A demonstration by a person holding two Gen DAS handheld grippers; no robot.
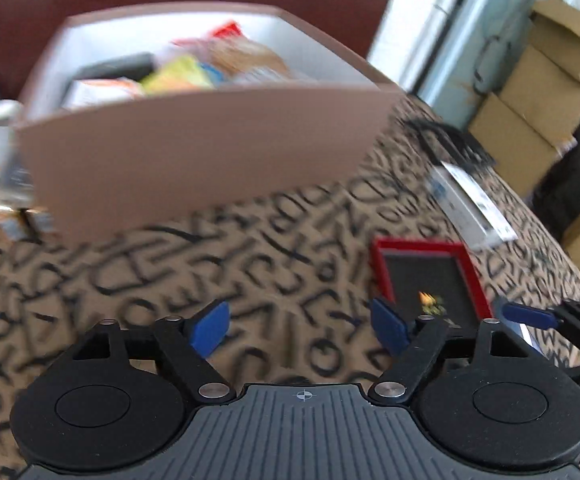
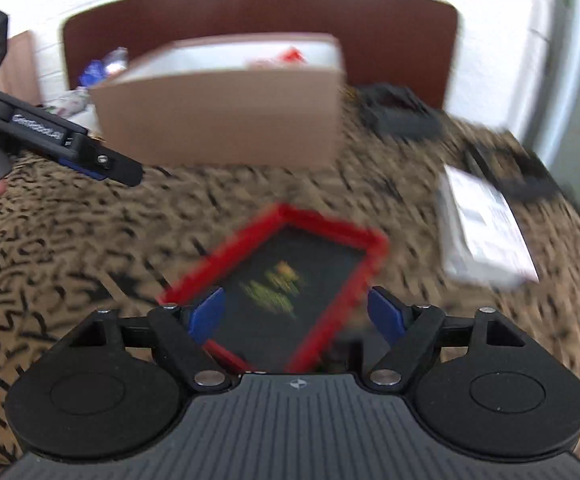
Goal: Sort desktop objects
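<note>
A brown cardboard box (image 1: pixel 193 152) with white inner walls holds several packets and stands at the back of the table; it also shows in the right wrist view (image 2: pixel 217 120). A flat black item with a red border (image 2: pixel 281 276) lies on the patterned cloth; it also shows in the left wrist view (image 1: pixel 430 280). My right gripper (image 2: pixel 298 312) is open, its blue pads either side of the red-bordered item, just above it. My left gripper (image 1: pixel 302 324) is open and empty over bare cloth, left of that item. The right view is motion-blurred.
A white flat box (image 2: pixel 486 224) lies at the right on the cloth, also seen in the left wrist view (image 1: pixel 470 204). Black cables (image 2: pixel 402 112) lie behind it. A dark red chair back (image 2: pixel 249 8) stands behind the table. Cardboard boxes (image 1: pixel 542 80) are stacked at the right.
</note>
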